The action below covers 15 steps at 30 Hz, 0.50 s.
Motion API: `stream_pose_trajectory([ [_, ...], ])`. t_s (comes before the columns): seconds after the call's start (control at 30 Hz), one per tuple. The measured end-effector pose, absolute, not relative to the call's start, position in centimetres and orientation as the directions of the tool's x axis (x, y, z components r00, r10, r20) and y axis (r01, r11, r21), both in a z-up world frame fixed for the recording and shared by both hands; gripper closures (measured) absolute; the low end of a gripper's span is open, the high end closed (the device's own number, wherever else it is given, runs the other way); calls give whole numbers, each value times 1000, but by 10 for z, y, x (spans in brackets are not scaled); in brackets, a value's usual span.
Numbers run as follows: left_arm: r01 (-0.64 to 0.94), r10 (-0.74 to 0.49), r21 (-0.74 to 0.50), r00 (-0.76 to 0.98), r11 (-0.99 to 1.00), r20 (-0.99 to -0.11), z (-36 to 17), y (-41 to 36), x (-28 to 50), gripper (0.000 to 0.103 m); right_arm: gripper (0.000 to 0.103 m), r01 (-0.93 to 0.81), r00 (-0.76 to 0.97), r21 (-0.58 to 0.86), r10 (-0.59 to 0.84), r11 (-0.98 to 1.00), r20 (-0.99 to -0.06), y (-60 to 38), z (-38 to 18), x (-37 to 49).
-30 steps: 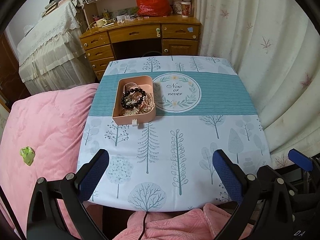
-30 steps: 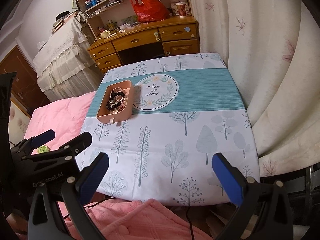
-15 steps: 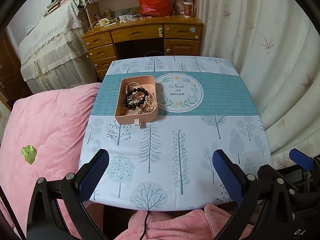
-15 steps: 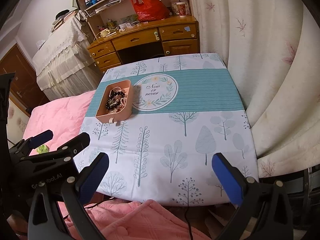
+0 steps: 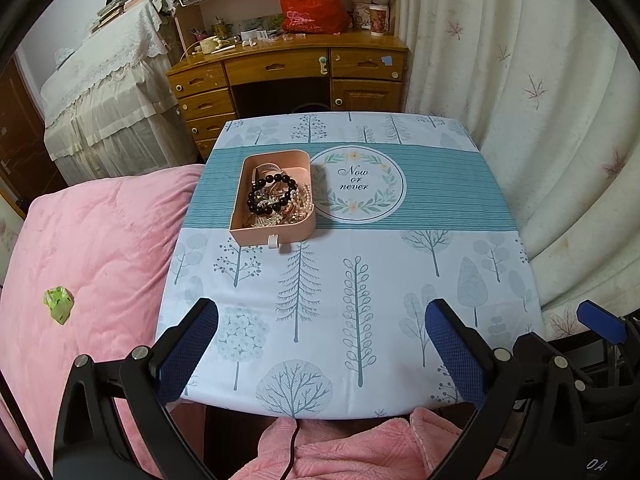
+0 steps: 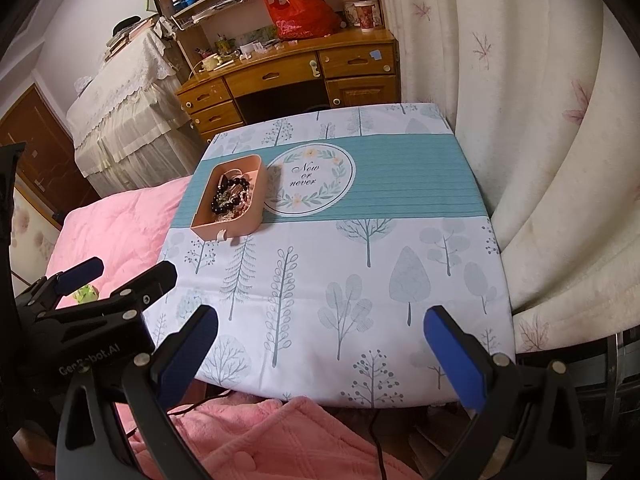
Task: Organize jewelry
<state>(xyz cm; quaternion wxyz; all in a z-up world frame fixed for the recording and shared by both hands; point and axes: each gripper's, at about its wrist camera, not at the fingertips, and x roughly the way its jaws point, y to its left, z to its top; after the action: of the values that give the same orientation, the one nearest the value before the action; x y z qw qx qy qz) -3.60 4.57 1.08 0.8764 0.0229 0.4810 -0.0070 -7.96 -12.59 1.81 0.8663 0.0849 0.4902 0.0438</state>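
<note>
A pink tray [image 5: 256,237] sits on the left of the table, on the teal band of the cloth; it also shows in the right wrist view [image 6: 204,227]. It holds a black bead bracelet [image 5: 269,196], pearl strands [image 5: 302,204] and other tangled jewelry [image 6: 232,200]. My left gripper [image 5: 322,344] is open and empty over the near table edge, well short of the tray. My right gripper [image 6: 320,348] is open and empty over the near edge, to the right of the left gripper [image 6: 116,280].
The table [image 5: 440,272] has a tree-print cloth with a round "Now or never" print [image 5: 356,184]. A pink quilt [image 5: 88,248] with a green scrap [image 5: 58,304] lies left. A wooden desk [image 5: 288,68] stands behind, curtains [image 5: 540,100] right.
Both views have shifted slightly, so the tray and table sit a little differently in frame. The tray and jewelry have not moved. Both grippers stay open.
</note>
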Motion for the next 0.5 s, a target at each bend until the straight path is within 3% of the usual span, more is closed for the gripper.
stream_pose_trajectory([
  [0.5, 34, 29, 57, 549, 998, -835, 12, 36, -39, 1, 0, 11, 520, 193, 159, 981, -839, -137, 18, -80],
])
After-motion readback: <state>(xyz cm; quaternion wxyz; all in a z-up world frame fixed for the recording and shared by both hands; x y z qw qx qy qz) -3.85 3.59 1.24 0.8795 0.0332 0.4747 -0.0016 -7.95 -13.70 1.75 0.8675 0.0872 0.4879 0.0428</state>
